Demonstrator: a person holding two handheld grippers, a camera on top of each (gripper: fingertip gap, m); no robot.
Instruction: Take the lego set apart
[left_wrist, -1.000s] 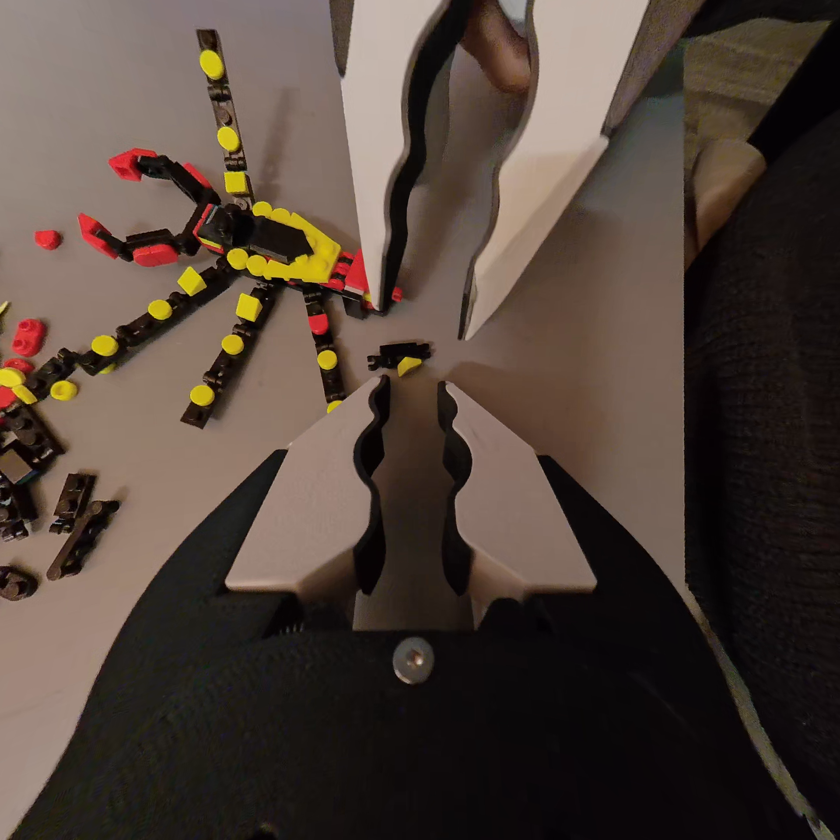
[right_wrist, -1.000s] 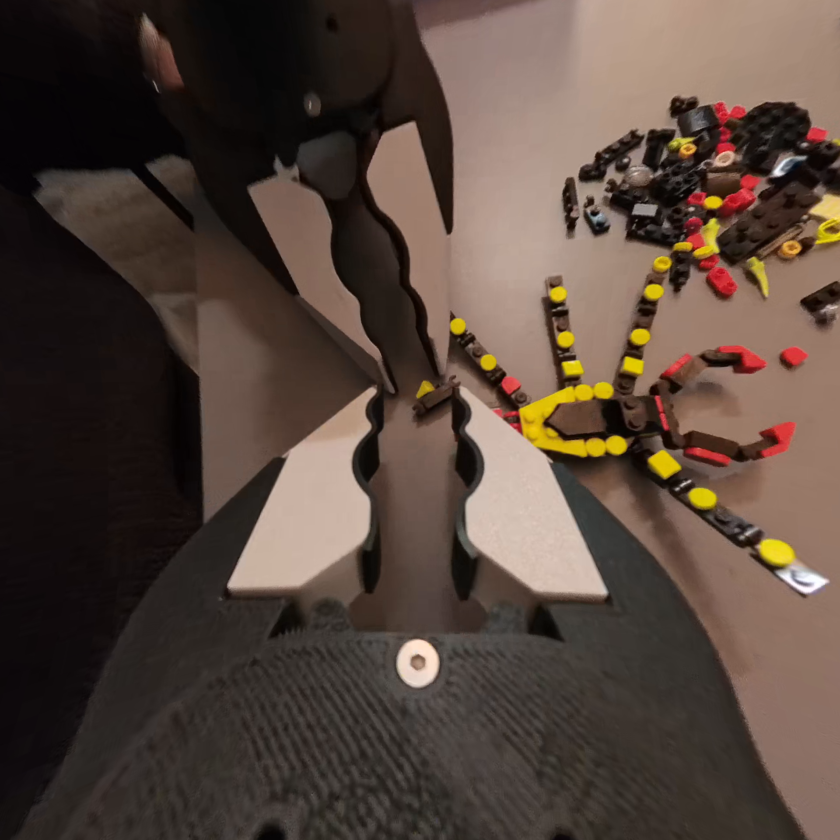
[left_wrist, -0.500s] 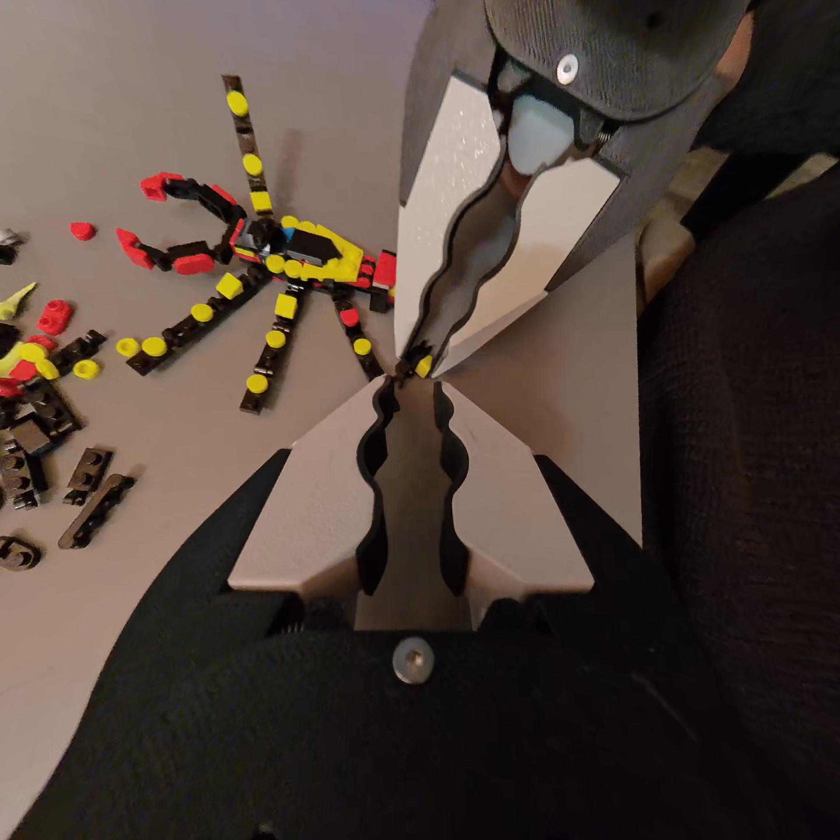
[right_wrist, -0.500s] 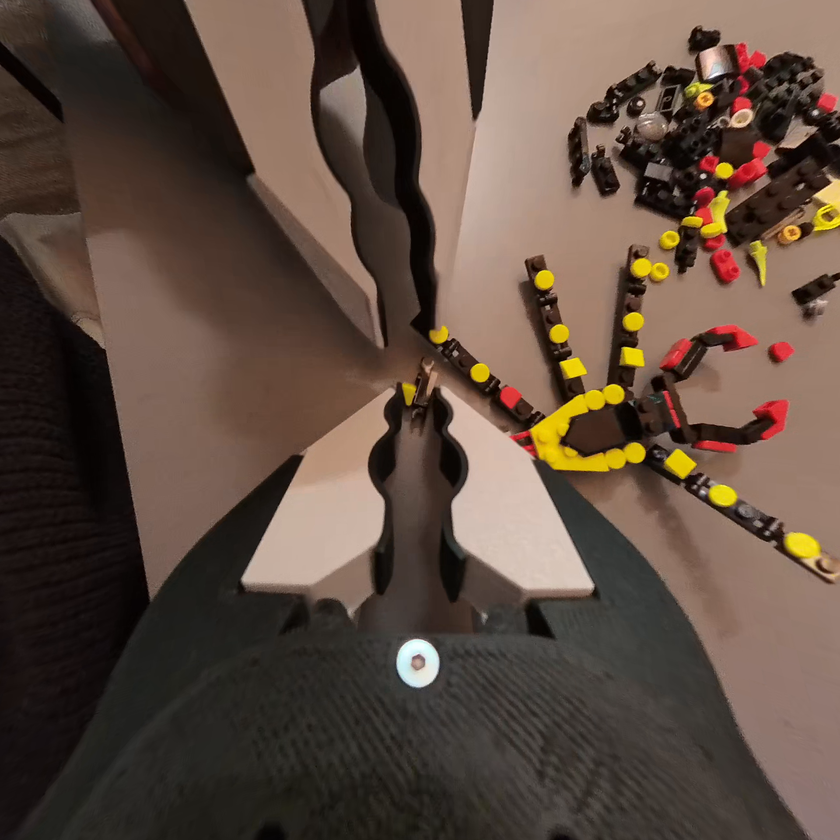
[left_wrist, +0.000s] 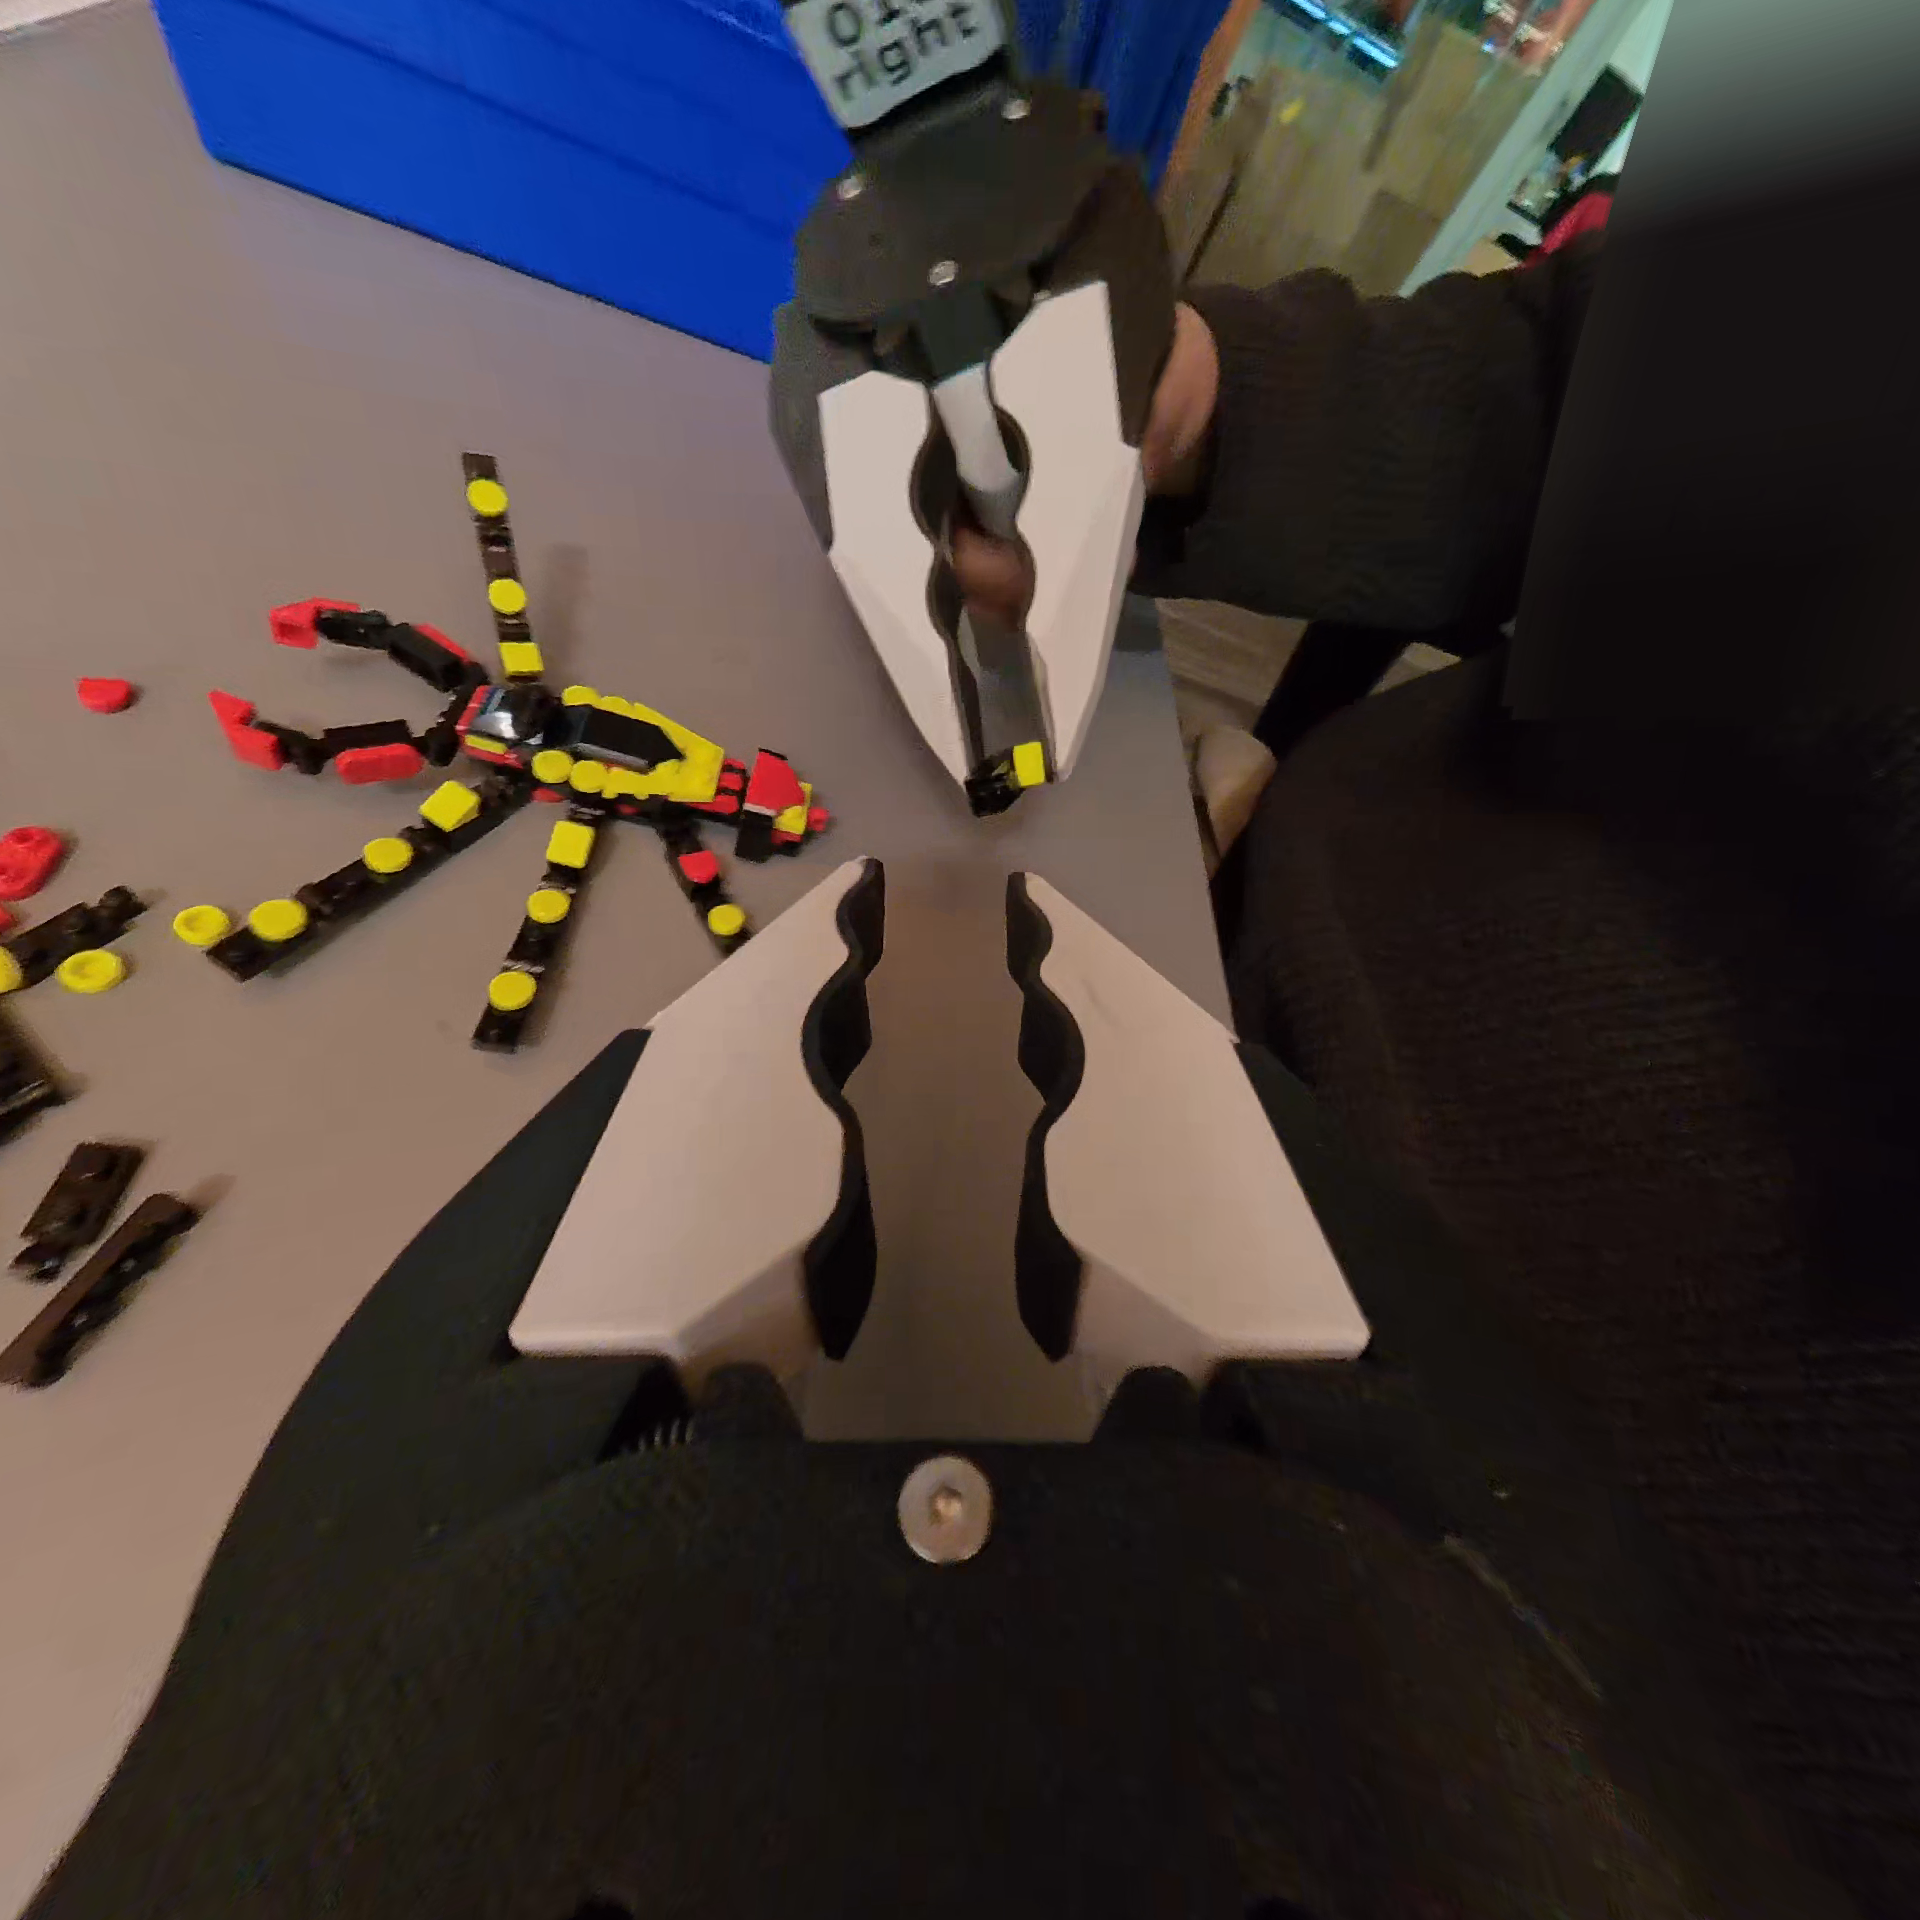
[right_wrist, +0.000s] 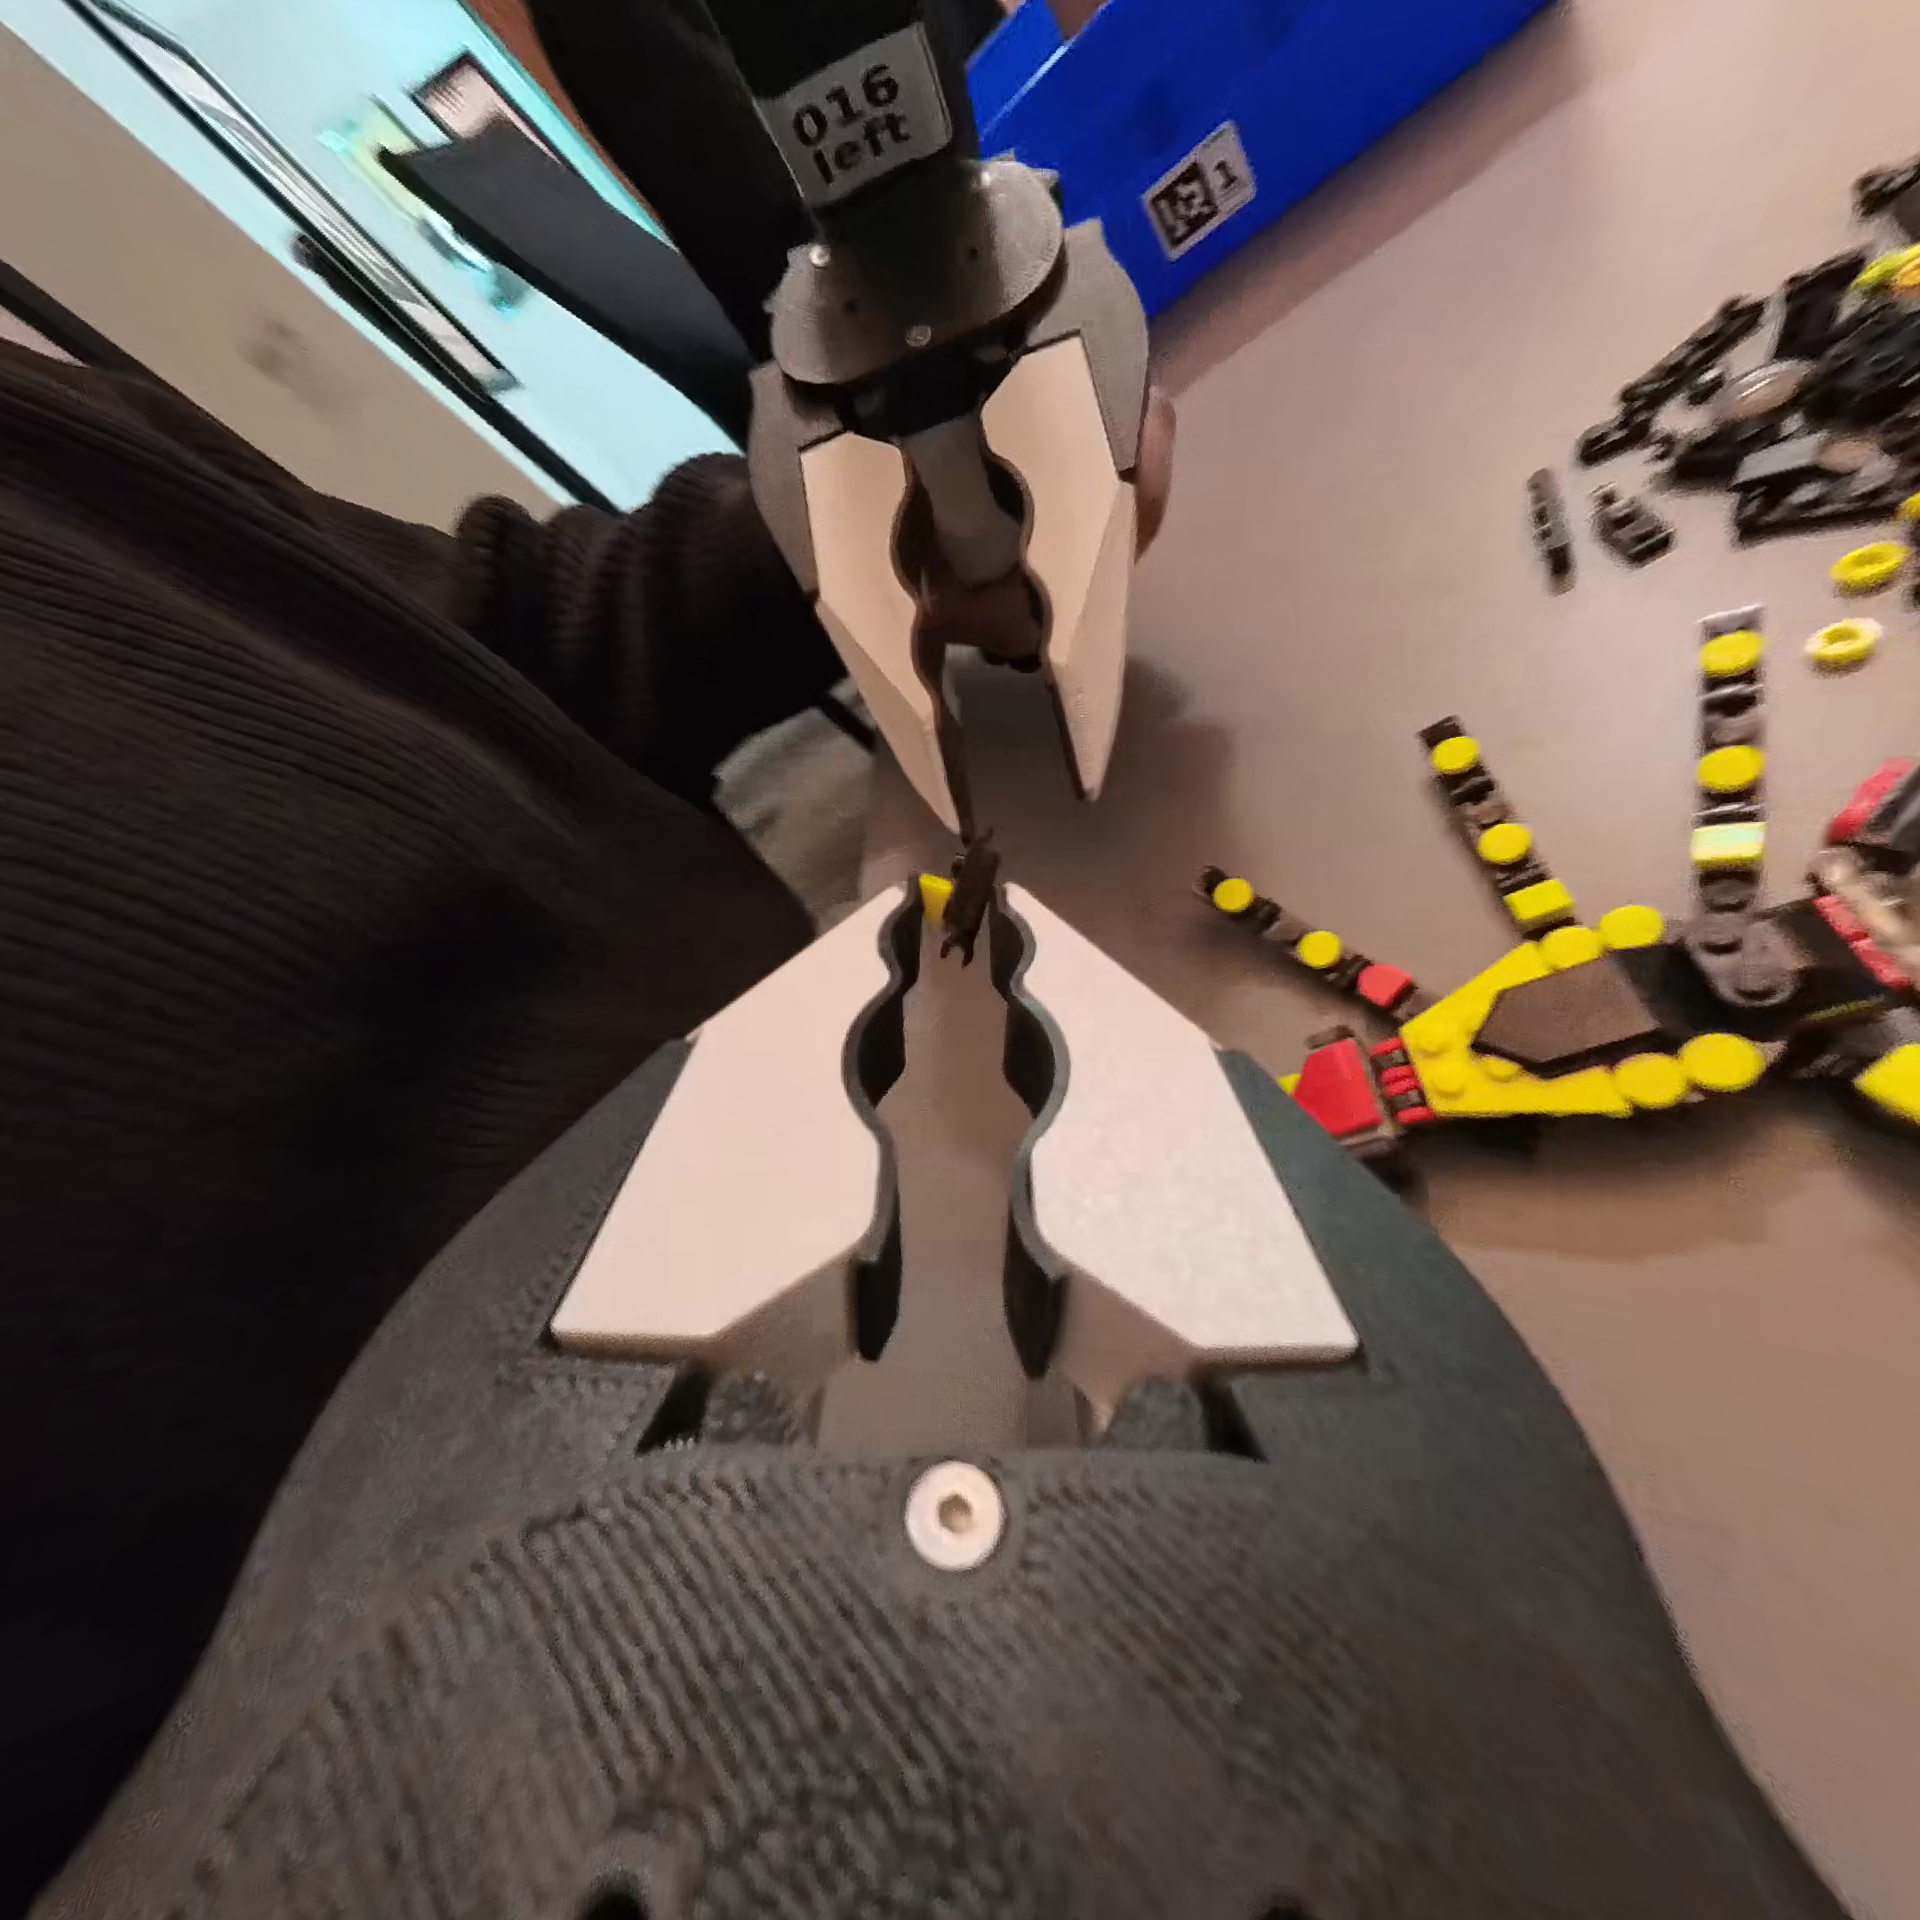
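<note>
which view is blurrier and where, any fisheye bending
Right wrist view: blurrier, motion smear on the loose brick pile and background at the top left; small black and yellow piece at the right tool is soft. Left wrist view: sharper, lego scorpion crisp, right edge dark. Both bend at the edges.

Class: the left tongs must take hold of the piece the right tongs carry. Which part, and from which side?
Grip the black end sticking out below the right tongs, coming straight from the front; the yellow tile sits pinched between their tips.
</note>
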